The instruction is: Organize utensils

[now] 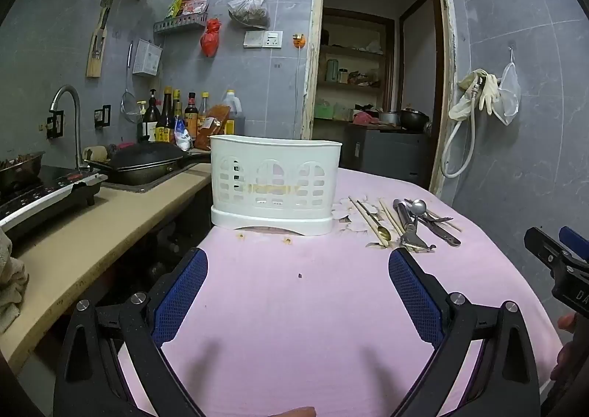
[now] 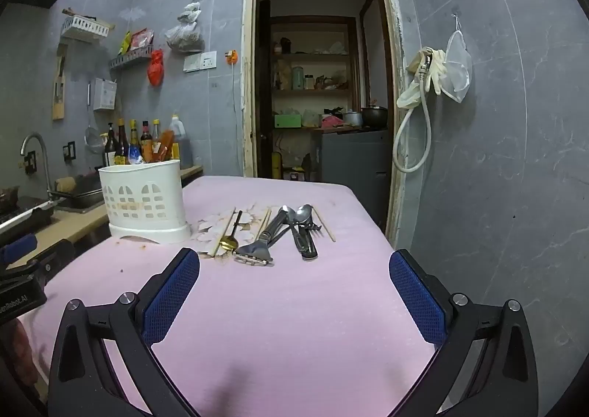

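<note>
Steel utensils lie tangled beside the white caddy; with both grippers held wide apart and empty, neighbours could be dragged along.

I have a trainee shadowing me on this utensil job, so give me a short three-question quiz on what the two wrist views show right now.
1. True or false: the white plastic slotted utensil holder already stands on the pink tablecloth.
2. Multiple choice: the loose pile of metal utensils and wooden chopsticks lies (A) inside the holder, (B) on the cloth to the holder's right, (C) on the beige kitchen counter.
3. Fill in: the left gripper and right gripper are both ____ and hold nothing.

Key: 1 true; 2 B; 3 open.
</note>
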The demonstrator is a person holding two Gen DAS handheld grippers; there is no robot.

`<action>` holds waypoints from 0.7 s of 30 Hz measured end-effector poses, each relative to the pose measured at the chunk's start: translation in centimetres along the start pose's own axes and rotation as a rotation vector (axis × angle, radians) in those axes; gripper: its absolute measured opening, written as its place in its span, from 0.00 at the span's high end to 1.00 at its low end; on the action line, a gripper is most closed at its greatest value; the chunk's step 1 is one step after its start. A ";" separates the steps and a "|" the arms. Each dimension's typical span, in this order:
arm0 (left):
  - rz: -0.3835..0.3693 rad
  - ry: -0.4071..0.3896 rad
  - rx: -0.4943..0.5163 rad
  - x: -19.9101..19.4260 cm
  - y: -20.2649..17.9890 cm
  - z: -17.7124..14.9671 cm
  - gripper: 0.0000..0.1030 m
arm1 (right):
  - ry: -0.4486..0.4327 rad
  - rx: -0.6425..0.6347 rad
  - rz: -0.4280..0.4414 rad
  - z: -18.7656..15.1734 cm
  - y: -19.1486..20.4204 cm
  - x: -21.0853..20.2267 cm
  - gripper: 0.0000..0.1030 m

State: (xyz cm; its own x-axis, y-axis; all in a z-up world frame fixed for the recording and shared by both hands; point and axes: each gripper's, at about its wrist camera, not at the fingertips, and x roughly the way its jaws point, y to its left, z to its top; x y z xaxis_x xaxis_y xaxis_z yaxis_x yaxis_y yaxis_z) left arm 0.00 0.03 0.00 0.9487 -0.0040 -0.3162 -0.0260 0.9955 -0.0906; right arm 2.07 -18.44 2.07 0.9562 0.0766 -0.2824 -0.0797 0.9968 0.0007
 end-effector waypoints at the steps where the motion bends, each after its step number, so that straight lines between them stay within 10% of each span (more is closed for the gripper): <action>1: -0.002 0.000 -0.001 0.0 0.0 0.0 0.06 | -0.007 -0.009 -0.004 0.0 0.1 0.0 0.00; 21: -0.005 0.000 0.004 0.0 -0.1 -0.5 0.06 | 0.007 0.002 0.001 -0.2 0.5 0.1 0.00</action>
State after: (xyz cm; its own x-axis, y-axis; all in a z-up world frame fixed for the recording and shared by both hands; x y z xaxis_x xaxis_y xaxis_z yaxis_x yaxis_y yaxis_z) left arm -0.11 -0.07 -0.43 0.9489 -0.0092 -0.3154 -0.0198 0.9959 -0.0886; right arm 2.12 -17.90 1.85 0.9540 0.0775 -0.2895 -0.0802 0.9968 0.0026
